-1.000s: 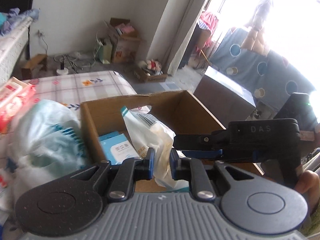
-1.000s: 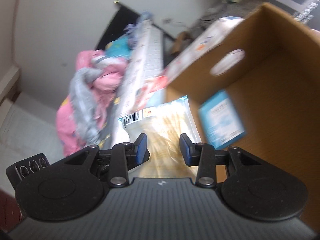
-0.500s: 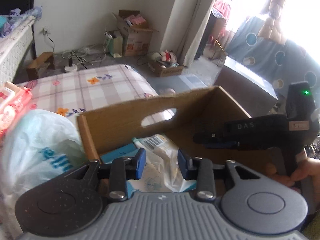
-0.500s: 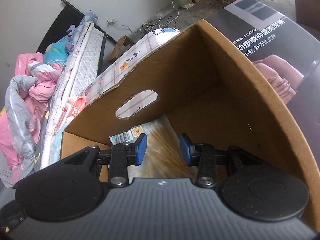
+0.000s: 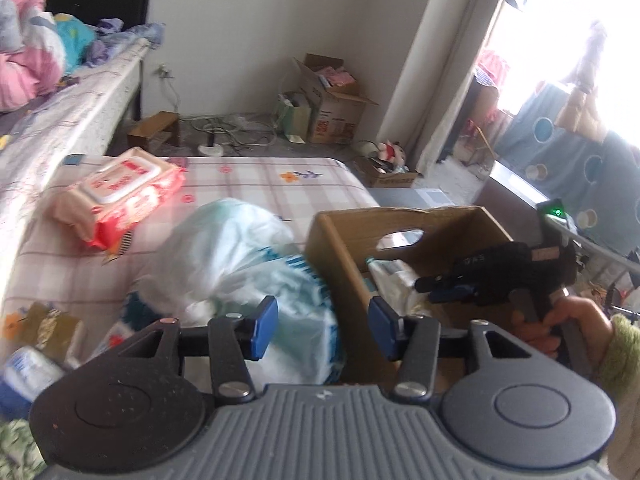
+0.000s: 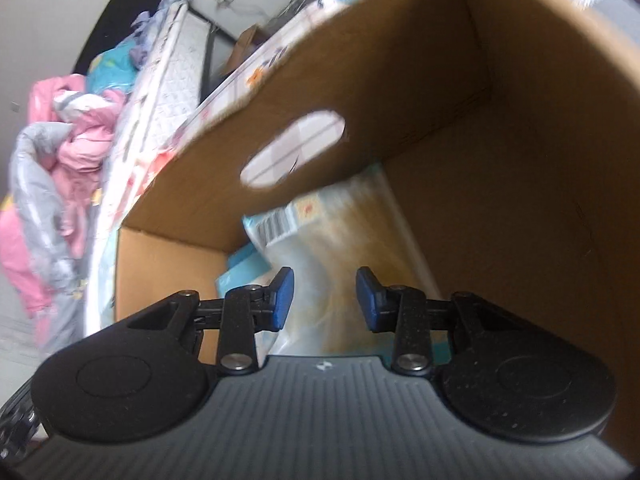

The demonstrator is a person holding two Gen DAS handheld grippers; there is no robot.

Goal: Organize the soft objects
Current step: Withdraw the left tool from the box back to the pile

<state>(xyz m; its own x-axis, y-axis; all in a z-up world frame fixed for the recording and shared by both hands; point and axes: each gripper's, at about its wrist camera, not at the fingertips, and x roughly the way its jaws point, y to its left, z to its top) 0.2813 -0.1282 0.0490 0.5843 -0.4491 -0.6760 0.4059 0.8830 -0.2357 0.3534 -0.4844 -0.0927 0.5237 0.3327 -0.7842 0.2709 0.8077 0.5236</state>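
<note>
A person's handheld right gripper (image 6: 324, 300) reaches down into an open brown cardboard box (image 6: 500, 200), its blue-padded fingers (image 6: 282, 298) set partly apart astride a clear plastic packet with a barcode label (image 6: 344, 232). Whether the pads still pinch the packet cannot be told; the packet appears to lie against the box's wall with the oval handle hole, likely so it packs in snugly beside a light-blue flat pack (image 6: 240, 272) already stowed underneath.

From the left wrist, the left gripper (image 5: 323, 328) hovers outside the box, its jaws opening with nothing clamped between them. It is aimed towards a large crumpled pale-blue plastic-wrapped bundle (image 5: 240, 264) resting against the box's outer side, probably the next soft item. A red-and-white wet-wipe pack (image 5: 120, 196) waits farther off on the checked floral mattress (image 5: 248, 184).
</note>
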